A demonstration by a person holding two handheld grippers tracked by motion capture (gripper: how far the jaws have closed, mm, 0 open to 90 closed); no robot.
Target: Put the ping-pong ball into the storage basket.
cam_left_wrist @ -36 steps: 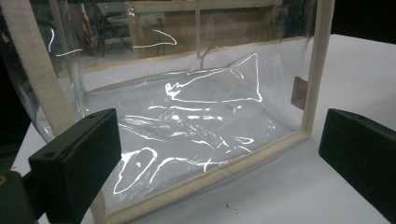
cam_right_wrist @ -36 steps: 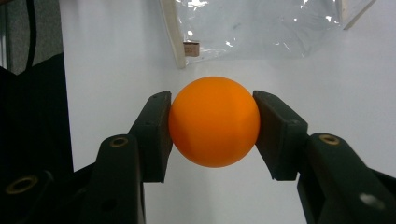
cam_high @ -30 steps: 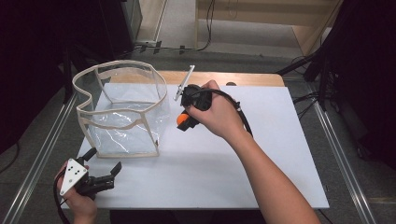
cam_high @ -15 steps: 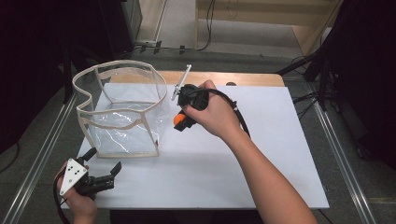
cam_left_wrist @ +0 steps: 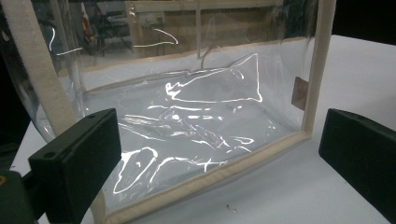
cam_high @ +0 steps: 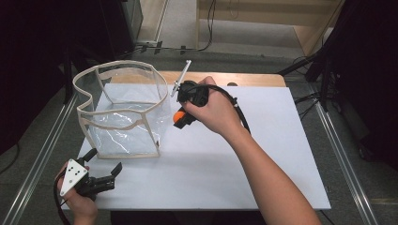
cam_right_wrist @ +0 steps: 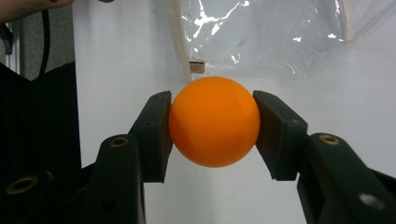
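Right gripper [cam_right_wrist: 212, 128]: clamped on round orange plastic ball [cam_right_wrist: 214, 121], just beside clear plastic bag with beige fabric trim [cam_high: 124, 112]. Left gripper [cam_left_wrist: 219, 154]: jaws apart, facing bag.

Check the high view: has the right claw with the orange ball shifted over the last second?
Yes, slightly. The right claw holding the orange ball has crept left, closer to the clear bag's right edge.

Smooth matt orange ball [cam_right_wrist: 214, 122], glossy clear plastic bag [cam_high: 123, 112]
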